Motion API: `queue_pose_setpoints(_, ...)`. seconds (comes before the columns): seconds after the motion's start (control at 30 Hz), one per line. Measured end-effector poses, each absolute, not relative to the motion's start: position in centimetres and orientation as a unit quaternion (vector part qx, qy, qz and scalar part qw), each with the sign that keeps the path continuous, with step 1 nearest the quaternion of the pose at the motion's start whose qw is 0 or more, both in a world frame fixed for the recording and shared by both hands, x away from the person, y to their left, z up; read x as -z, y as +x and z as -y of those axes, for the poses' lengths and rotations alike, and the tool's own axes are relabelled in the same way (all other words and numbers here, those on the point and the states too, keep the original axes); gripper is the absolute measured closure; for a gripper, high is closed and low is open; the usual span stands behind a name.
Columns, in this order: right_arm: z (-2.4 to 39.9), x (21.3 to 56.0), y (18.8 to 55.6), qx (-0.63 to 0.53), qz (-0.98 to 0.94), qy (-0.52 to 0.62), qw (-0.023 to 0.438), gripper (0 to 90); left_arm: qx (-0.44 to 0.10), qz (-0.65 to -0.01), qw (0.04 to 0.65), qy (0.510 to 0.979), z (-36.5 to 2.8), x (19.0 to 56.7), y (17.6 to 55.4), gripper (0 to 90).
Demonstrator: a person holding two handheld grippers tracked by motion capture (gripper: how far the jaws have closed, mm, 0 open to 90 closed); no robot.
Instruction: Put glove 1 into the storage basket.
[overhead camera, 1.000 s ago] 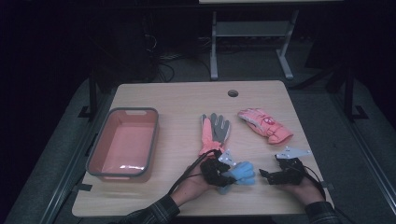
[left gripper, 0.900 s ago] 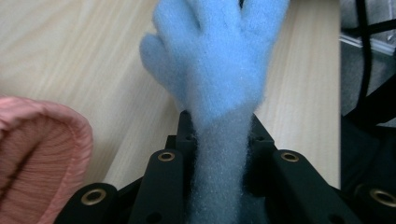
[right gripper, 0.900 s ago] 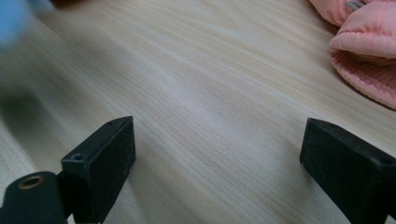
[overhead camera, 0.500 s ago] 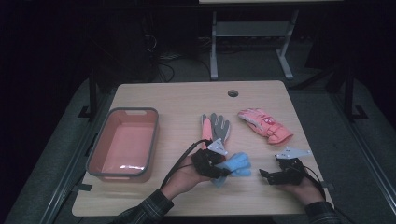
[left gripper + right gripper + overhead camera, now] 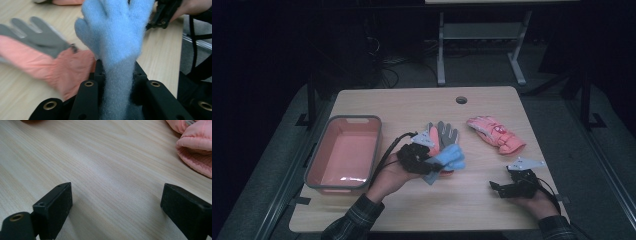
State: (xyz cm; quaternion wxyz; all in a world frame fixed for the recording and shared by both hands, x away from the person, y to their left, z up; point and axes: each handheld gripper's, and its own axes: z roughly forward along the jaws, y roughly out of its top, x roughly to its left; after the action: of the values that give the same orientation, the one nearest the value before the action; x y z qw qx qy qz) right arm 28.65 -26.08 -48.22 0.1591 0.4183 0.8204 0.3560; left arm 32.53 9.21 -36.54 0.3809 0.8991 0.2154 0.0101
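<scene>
My left gripper (image 5: 428, 161) is shut on the cuff of a fluffy light-blue glove (image 5: 449, 158), held just above the table. In the left gripper view the black jaws pinch the narrow cuff of the blue glove (image 5: 116, 35), whose fingers point away from me. Under it lies a grey and salmon work glove (image 5: 441, 135) (image 5: 37, 50), flat on the wood. A pink padded glove (image 5: 496, 134) (image 5: 197, 147) lies farther right. My right gripper (image 5: 498, 188) (image 5: 116, 202) rests low at the front right, open, with bare wood between its jaws.
A salmon tray with a grey rim (image 5: 314, 161) stands at the table's left side, nothing in it. A round cable hole (image 5: 461, 100) sits near the far edge. A metal stand (image 5: 482, 35) is on the floor beyond the table.
My left gripper has lifted and moved left, away from the front edge, carrying the blue glove over the work glove. The right gripper has stayed where it was.
</scene>
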Motion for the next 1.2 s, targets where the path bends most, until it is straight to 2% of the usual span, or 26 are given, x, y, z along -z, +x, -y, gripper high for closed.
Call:
queue_pose_setpoints(0.8, 26.1, 48.2, 28.6, -0.355, -0.821, 0.418, 0.160, 9.7, -0.094, -0.317, 0.377, 0.865, -19.3, 33.0, 35.5, 72.5)
queue_pose_setpoints(1.2, 26.0, 48.2, 28.6, -0.356, -0.820, 0.418, 0.159, 9.5, -0.136, -0.392, 0.359, 0.836, -24.9, 33.4, 36.8, 72.5)
